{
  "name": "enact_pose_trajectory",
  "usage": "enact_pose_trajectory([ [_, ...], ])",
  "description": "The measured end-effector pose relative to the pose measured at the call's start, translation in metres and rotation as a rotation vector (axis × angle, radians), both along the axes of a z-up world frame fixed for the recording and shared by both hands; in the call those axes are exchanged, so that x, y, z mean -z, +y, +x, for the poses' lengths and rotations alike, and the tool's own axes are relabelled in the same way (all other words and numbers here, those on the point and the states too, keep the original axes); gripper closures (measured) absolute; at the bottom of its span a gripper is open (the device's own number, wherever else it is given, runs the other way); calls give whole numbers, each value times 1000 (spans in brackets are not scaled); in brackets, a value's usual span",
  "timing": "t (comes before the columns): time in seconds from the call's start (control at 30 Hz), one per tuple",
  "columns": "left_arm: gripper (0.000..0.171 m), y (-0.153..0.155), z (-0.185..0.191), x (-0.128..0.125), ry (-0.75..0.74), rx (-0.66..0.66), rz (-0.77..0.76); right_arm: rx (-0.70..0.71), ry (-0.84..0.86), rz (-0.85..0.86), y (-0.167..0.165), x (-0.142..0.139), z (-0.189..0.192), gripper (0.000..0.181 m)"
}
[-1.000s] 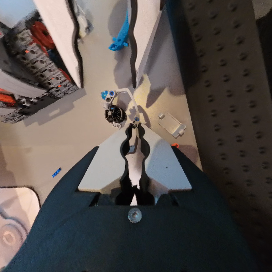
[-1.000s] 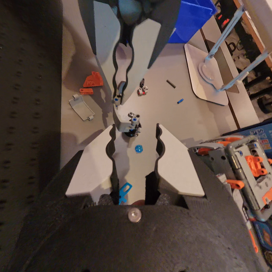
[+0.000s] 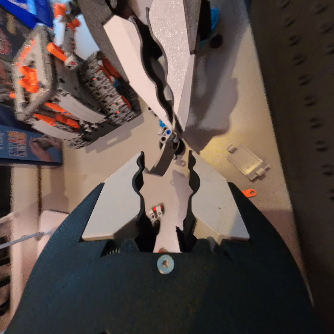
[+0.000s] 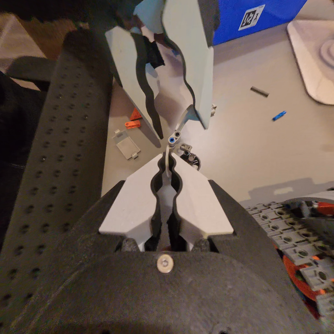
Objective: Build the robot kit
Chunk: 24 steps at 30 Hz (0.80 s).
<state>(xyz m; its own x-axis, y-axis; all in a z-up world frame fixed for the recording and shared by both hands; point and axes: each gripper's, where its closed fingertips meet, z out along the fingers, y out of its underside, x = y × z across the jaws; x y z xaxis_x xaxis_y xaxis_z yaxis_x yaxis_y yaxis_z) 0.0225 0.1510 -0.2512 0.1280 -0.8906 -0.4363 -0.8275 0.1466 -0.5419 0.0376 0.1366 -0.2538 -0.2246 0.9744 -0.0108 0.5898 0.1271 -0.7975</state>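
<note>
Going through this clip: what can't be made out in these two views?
Left wrist view: black round part, mostly hidden behind the grey curved piece and right gripper.
Left wrist view: tracked model, motion-blurred.
Right wrist view: small grey part, mostly behind a finger of the left gripper.
Right wrist view: white tray, cut off by the right edge.

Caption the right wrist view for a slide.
Right tool shut on a curved grey brick part, opposite the open left tool.

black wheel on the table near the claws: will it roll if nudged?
Lying flat on its side, the black wheel would probably slide rather than roll. It looks like small, light plastic, so a slight knock likely shifts it. The grey piece against it might drag along.
</note>
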Motion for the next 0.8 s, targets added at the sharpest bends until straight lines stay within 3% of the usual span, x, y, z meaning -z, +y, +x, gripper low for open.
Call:
enact_pose_trajectory([
  [0.13, 118, -1, -1, 4, 25, 8, 210, 18, -34, -106, 0, 8, -3, 181],
  [0.23, 122, 4, -2, 4, 53, 17, 365, 29, -63, -131, -1, 10, -6, 181],
  [0.53, 133, 12, 3, 16, 141, 44, 577, 32, -53, -243, -4, 8, -12, 181],
  [0.8, 146, 20, -4, 11, 161, 12, 622, 34, -41, -245, 0, 6, -12, 181],
])
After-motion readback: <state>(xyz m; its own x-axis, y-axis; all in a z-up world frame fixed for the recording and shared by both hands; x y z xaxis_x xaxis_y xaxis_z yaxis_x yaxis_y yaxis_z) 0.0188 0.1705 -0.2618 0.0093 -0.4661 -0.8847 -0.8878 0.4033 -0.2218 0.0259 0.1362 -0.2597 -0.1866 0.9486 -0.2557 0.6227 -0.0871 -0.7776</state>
